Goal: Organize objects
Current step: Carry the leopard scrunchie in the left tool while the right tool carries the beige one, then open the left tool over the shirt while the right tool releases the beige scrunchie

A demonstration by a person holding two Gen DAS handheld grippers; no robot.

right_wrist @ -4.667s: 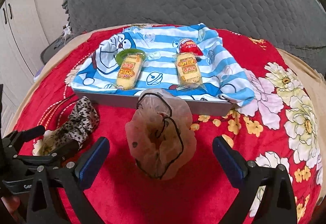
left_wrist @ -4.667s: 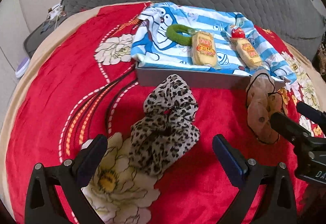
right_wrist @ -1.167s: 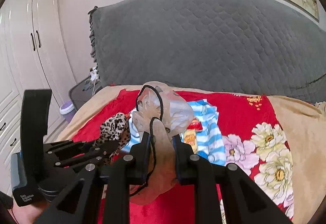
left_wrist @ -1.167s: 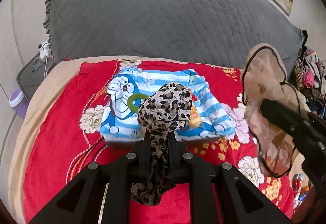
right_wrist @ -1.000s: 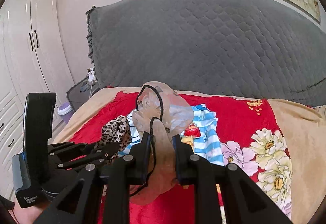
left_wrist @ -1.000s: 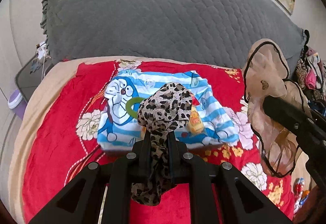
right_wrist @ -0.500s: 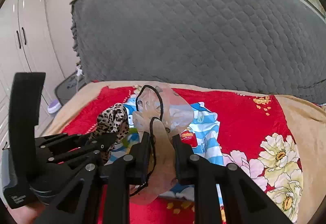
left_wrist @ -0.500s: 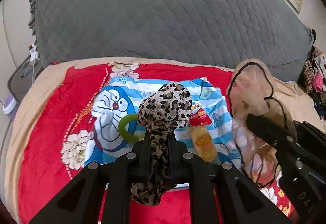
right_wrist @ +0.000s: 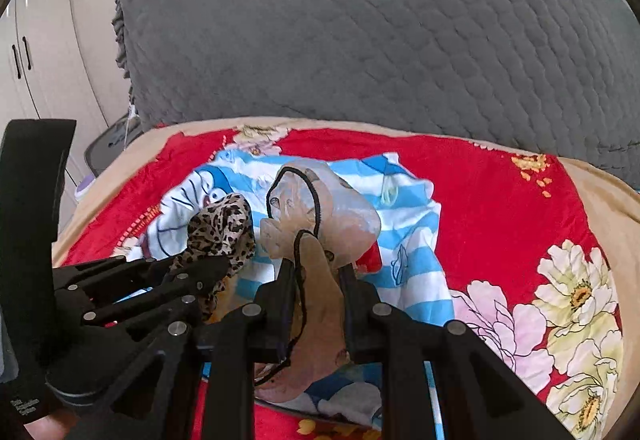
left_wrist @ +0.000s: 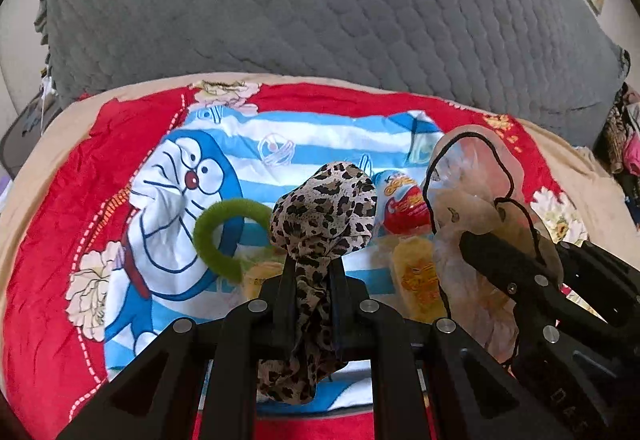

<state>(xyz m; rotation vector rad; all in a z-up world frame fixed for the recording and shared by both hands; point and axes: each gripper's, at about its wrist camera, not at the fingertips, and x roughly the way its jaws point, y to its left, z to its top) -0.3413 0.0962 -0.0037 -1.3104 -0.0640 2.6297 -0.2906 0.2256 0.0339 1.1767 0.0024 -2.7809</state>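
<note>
Together, we held two scrunchies above the blue-striped cloth (left_wrist: pixel 280 143): one leopard scrunchie (left_wrist: pixel 324 215) clamped in our left gripper (left_wrist: pixel 310 272), one sheer beige scrunchie (right_wrist: pixel 320 224) clamped in our right gripper (right_wrist: pixel 316 272). Below lay one green ring (left_wrist: pixel 224 232), one red egg (left_wrist: pixel 404 199) and two yellow packets (left_wrist: pixel 416 280).

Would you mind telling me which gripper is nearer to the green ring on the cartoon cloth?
Left. The left gripper, shut on the leopard scrunchie, hangs right beside the green ring; the right gripper, holding the beige scrunchie, is farther right.
</note>
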